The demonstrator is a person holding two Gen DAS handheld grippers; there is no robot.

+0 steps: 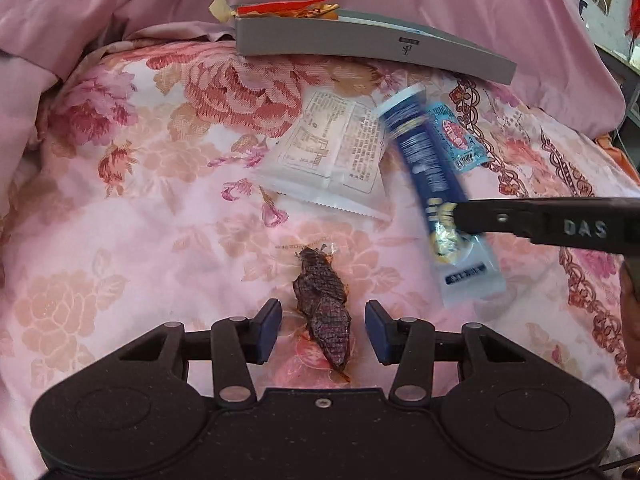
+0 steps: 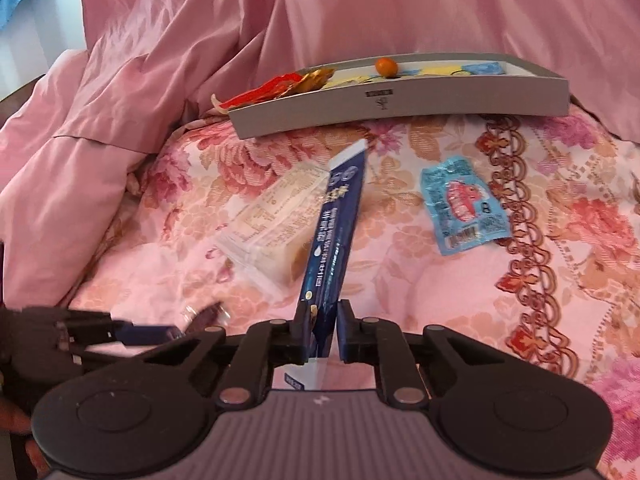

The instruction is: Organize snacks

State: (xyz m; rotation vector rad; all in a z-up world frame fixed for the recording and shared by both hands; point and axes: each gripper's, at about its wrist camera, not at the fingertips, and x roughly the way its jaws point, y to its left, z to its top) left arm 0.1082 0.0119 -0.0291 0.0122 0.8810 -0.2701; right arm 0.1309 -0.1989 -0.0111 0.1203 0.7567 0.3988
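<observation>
2 grippers were busy w/ snacks on the floral bedspread (image 2: pixel 520 280). R gripper (image 2: pixel 324 312) had its jaws clamped on the low end of a blue stick pkt (image 2: pixel 340 208), tilted up off the cloth, prob. ready to carry to the grey tray (image 2: pixel 400 108) beyond. L gripper (image 1: pixel 322 320) had its jaws drawn in either side of a dark snack (image 1: pixel 320 284) in clear wrap. Slim gaps showed beside the dark piece, so the pinch was likely on the wrap. Tray held red-gold wrappers (image 2: pixel 280 80), an orange ball (image 2: pixel 386 66), plus yellow & blue pkts. White pkt (image 2: pixel 272 216) & light-blue pkt (image 2: pixel 464 204) lay loose on the bedspread near the tray.
</observation>
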